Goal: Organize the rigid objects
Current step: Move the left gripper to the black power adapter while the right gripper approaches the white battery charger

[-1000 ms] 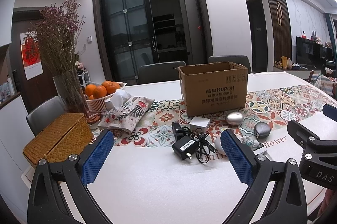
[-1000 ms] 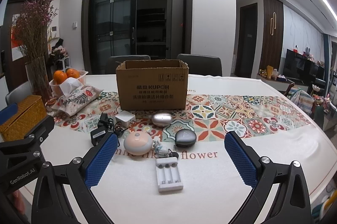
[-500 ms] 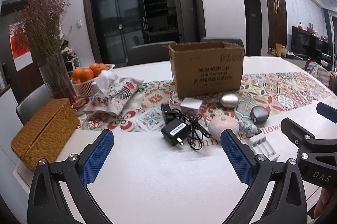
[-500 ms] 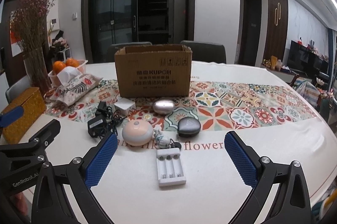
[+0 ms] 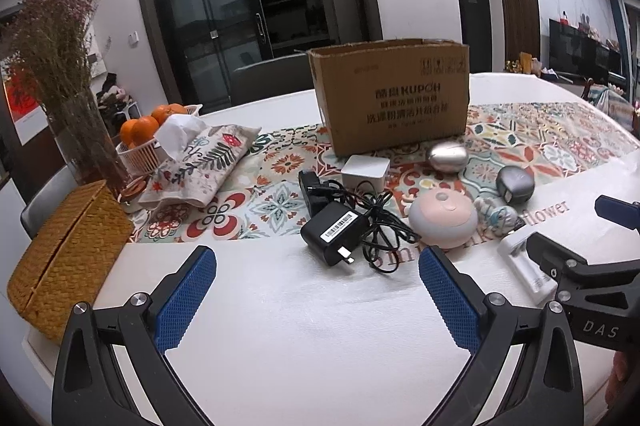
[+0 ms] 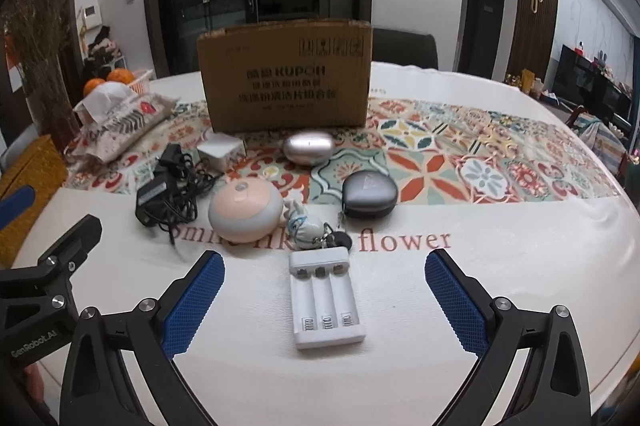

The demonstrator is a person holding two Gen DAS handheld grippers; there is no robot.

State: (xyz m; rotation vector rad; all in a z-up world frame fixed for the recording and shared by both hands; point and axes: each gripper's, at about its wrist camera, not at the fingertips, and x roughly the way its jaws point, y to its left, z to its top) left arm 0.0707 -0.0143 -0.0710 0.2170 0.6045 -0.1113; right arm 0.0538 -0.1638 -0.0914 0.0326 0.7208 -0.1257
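Note:
A cardboard box (image 5: 390, 93) (image 6: 286, 77) stands open-topped at the back of the table. In front of it lie a black power adapter with cable (image 5: 334, 232) (image 6: 160, 195), a white cube charger (image 5: 366, 171), a silver oval case (image 6: 309, 145), a dark grey case (image 6: 370, 194), a pink round device (image 6: 245, 211), a small figurine keychain (image 6: 308, 228) and a white battery charger (image 6: 326, 302). My left gripper (image 5: 316, 296) is open and empty, short of the adapter. My right gripper (image 6: 324, 296) is open, its fingers either side of the battery charger.
A woven basket (image 5: 60, 254) sits at the left table edge. Behind it are a vase of dried flowers (image 5: 76, 105), a fruit basket with oranges (image 5: 148, 141) and a fabric tissue holder (image 5: 200, 161). Chairs stand behind the table. The right gripper's body shows in the left wrist view (image 5: 580, 282).
Both grippers have moved forward and lower toward the objects. The battery charger now lies between the right gripper's fingers. Nothing was grasped.

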